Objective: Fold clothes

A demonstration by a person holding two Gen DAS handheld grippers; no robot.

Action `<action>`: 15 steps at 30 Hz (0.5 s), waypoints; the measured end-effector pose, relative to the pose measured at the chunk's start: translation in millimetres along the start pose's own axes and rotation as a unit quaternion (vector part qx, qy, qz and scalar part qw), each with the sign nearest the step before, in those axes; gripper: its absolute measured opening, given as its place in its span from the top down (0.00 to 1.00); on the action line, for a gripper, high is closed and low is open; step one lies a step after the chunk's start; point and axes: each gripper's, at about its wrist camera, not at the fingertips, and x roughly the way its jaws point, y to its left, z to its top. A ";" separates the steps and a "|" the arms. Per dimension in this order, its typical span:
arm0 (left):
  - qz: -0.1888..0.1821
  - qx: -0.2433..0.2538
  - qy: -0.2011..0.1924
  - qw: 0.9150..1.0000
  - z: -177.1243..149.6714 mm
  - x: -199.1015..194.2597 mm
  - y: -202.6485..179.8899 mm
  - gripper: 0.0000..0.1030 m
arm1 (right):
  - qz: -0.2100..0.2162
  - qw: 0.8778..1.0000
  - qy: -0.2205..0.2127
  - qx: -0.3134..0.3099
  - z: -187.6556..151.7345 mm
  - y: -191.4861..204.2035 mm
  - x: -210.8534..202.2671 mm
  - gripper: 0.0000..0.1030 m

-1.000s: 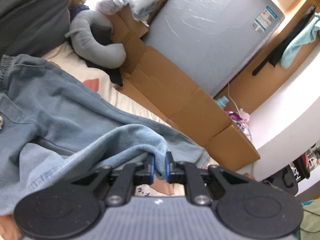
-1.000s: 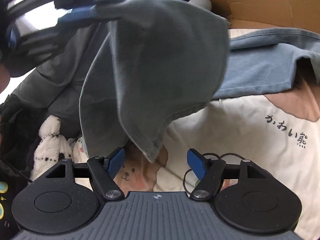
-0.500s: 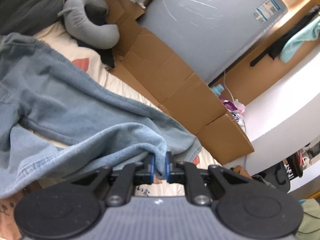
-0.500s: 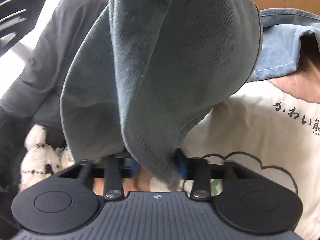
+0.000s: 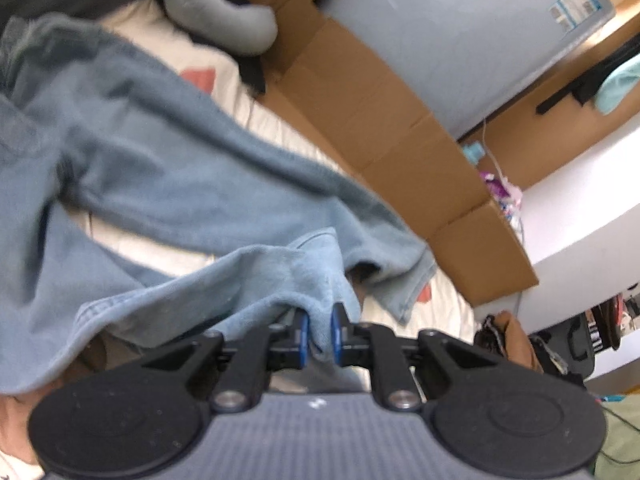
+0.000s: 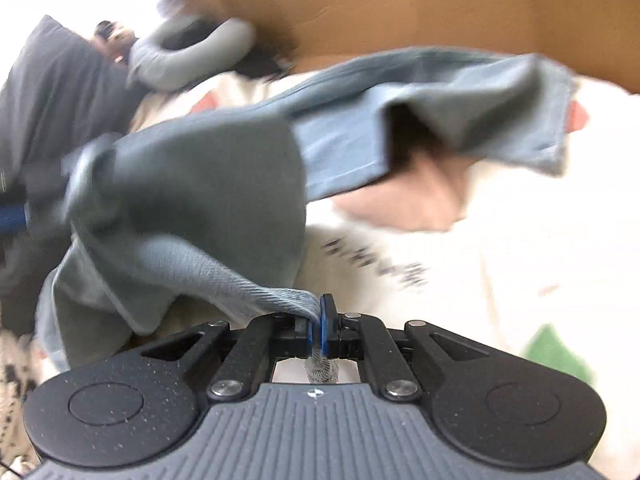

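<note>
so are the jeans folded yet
No. The jeans lie loosely spread and rumpled on the bed, one hem lifted by the left tool.

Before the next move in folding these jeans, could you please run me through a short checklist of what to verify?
1. Left gripper clamped on the jeans: ok, denim bunched between its jaws.
2. Right gripper clamped on the jeans: ok, its jaws have just been closing on an edge of the fabric.
3. Both hold the same leg hem: cannot tell.
4. Other leg lying flat on the bedsheet: not ok, its end is rumpled.
5. Grey neck pillow apart from the jeans: ok.
</note>
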 end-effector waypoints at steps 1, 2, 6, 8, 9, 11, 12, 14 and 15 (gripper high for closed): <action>0.001 0.002 0.009 1.000 -3.4 4.1 1.6 0.87 | -0.009 1.000 -0.006 0.002 1.0 -5.9 -6.0 0.99; 0.006 0.004 0.017 1.000 -6.2 6.6 3.1 0.85 | -0.019 1.000 -0.011 0.002 1.9 -11.2 -11.6 0.99; 0.024 0.013 0.046 0.999 -16.3 15.0 10.9 0.78 | -0.066 0.997 -0.026 0.008 2.8 -33.9 -28.6 0.99; 0.035 0.007 0.046 0.998 -15.5 11.7 23.0 0.71 | -0.082 0.996 -0.029 0.020 1.0 -49.9 -36.6 0.99; 0.042 0.003 0.044 0.998 -15.2 9.5 29.4 0.70 | -0.088 0.995 -0.030 0.022 0.9 -57.9 -38.1 0.99; 0.066 -0.005 0.038 0.997 -14.6 3.0 45.4 0.64 | -0.099 0.994 -0.030 0.026 0.9 -73.7 -40.9 0.99; 0.078 -0.010 0.036 0.996 -14.4 -0.4 53.8 0.63 | -0.106 0.993 -0.031 0.027 0.9 -80.2 -43.4 0.99; 0.099 -0.028 0.031 0.994 -14.6 -7.9 73.4 0.62 | -0.118 0.992 -0.030 0.031 0.5 -92.0 -47.5 0.99; 0.110 -0.040 0.028 0.993 -14.8 -12.2 83.7 0.62 | -0.123 0.991 -0.029 0.032 0.5 -97.5 -49.8 0.99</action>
